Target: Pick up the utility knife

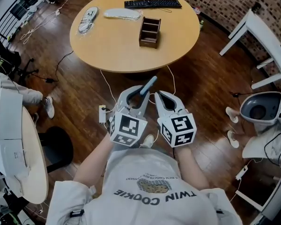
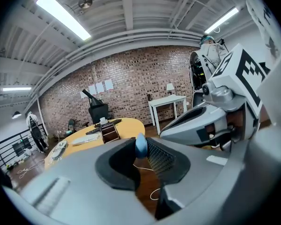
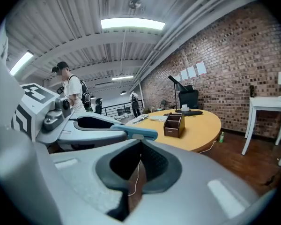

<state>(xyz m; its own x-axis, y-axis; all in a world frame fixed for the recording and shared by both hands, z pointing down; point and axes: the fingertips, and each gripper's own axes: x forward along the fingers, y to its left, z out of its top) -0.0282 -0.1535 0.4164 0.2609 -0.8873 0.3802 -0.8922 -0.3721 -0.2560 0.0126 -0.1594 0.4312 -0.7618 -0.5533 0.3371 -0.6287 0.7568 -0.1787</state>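
Round table (image 1: pixel 117 48) bears a wooden organizer (image 1: pixel 150 32); left tongs (image 1: pixel 140 93) clamp the utility knife (image 1: pixel 149 84), right tongs (image 1: pixel 160 95) closed.

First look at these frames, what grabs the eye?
A blue utility knife pokes out of the left gripper, clamped in its jaws, in the middle of the head view over the wood floor. The right gripper is close beside it, empty. Beyond them stands a round table with a keyboard at its far edge and a wooden organizer nearer the middle.
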